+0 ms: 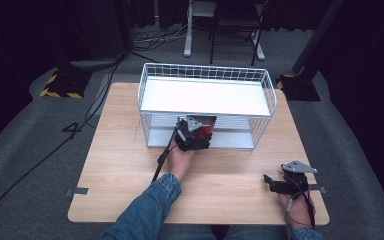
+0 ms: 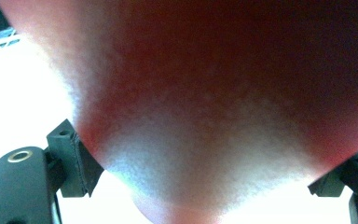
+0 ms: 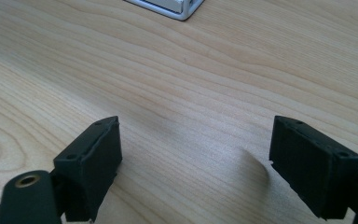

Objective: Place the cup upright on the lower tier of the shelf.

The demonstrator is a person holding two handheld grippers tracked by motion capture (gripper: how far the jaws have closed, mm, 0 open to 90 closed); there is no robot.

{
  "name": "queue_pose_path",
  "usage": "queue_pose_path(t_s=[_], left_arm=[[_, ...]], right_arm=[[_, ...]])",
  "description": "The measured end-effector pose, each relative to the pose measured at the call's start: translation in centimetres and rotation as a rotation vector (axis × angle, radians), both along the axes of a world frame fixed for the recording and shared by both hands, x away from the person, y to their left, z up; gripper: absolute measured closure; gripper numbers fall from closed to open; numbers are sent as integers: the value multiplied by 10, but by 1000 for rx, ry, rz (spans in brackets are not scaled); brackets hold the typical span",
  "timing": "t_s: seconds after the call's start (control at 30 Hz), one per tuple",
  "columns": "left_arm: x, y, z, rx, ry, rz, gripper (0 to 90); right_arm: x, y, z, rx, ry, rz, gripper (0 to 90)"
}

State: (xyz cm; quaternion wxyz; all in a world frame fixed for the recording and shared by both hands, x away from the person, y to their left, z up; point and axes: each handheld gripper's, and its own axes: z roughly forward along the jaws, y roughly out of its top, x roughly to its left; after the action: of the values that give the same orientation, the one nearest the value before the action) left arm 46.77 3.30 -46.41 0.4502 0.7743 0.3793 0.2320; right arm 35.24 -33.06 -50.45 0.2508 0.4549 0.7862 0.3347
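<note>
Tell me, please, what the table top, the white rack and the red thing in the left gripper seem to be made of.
Table top: light wood or wood-look laminate, matte; grain lines show.
White rack: thin metal wire, probably coated white; the grid mesh shows.
Red thing: perhaps plastic, smooth with a soft sheen; too blurred to be sure.

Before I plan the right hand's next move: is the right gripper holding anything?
No, the right gripper is open over the wooden table, with nothing between its jaws.
</note>
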Motion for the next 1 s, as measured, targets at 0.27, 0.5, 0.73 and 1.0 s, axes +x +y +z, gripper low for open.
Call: queue_pose_path(t_s=[0.27,0.5,0.73,1.0], left_arm=[[12,-4,-8,-21,21,19,163],[23,-7,-11,-29,16,41,163],[29,-10,-17,-23,31,111,162],[36,-8,-19,-60,38,20,161]], right_arm=[[0,0,0,4,5,1,172],[1,-1,0,10,7,0,172],[1,-1,0,9,8,0,172],[1,-1,0,9,7,0,172]])
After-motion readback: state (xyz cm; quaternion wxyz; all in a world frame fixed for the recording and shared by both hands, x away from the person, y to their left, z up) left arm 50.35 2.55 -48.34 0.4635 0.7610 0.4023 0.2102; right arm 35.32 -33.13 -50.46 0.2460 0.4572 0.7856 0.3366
